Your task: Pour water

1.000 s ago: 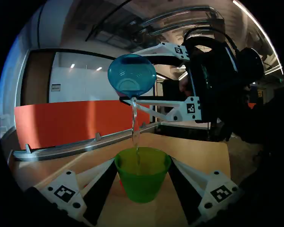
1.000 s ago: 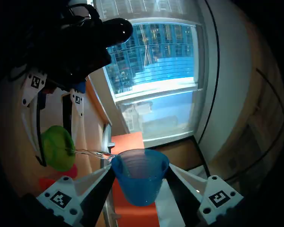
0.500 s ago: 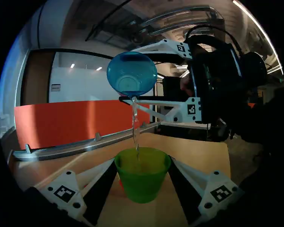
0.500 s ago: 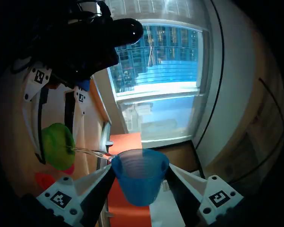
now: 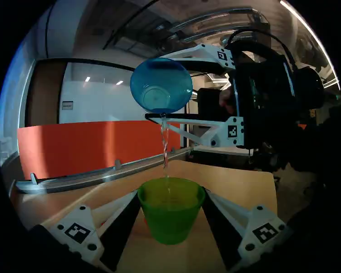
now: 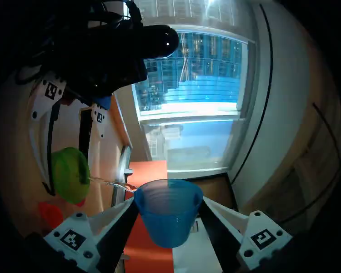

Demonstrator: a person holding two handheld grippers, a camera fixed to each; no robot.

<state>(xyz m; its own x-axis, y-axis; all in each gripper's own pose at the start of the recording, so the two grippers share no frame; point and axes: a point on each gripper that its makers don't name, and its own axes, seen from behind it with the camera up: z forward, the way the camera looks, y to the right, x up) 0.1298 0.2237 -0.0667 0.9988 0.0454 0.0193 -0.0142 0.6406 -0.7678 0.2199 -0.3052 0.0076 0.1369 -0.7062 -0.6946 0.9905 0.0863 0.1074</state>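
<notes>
Findings, left gripper view: the left gripper [image 5: 171,216] is clamping one green cup [image 5: 171,210], with one finger pressing on each side. The cup is standing upright between the fingertips, low over the wooden table [image 5: 243,182]; I cannot tell whether it is touching the table.

Above and ahead of this gripper, the right gripper [image 5: 163,86] is clamping one blue cup [image 5: 161,84]. It is tipped so that its mouth is facing the camera. One thin stream of water [image 5: 164,150] is falling from its lower rim into the green cup.

Findings, right gripper view: the blue cup [image 6: 168,214] is sitting squeezed between this gripper's two fingers. The water [image 6: 107,183] is leaving its rim toward the green cup [image 6: 70,175], which lies ahead and to the left.

Count: two cups, two grippers, one stream.

Markings: black-and-white square code tags [image 5: 77,231] are showing on the fingers, one per finger, four counted in each view. A small wall sign [image 5: 67,105] far ahead of the left gripper is too small to read.
</notes>
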